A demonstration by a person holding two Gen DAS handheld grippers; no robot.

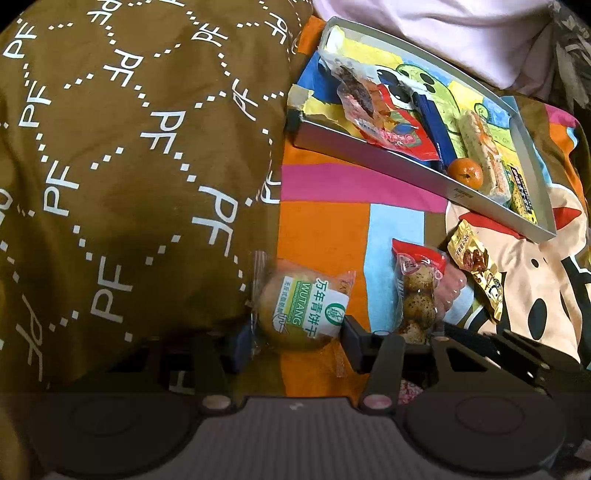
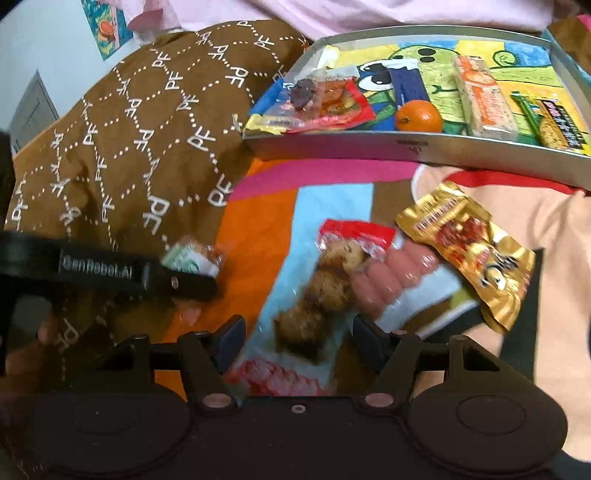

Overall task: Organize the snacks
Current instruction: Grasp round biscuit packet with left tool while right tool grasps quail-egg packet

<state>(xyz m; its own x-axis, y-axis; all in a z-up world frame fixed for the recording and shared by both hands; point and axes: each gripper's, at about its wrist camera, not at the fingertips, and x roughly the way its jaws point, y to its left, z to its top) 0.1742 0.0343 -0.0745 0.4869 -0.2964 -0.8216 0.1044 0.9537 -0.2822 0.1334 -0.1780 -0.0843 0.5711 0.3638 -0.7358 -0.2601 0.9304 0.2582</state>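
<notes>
A round biscuit packet [image 1: 299, 306] with a green and white label sits between the fingers of my left gripper [image 1: 297, 343], which press on both its sides. The right wrist view shows the same packet [image 2: 192, 258] at that gripper's tip, beside the brown blanket. My right gripper [image 2: 299, 343] is open over a clear packet of speckled eggs [image 2: 321, 291] with a red top. A pink sausage pack [image 2: 395, 273] and a gold packet [image 2: 469, 251] lie just right of it. The grey tray [image 2: 332, 146] behind holds several snacks and an orange [image 2: 419, 116].
A brown blanket [image 1: 129, 166] with white letters is heaped on the left, right against the biscuit packet. Everything lies on a soft, colourful bedspread [image 1: 321, 229]. The tray [image 1: 369, 151] sits tilted at the back right. A pale pink cloth [image 2: 369, 11] lies beyond it.
</notes>
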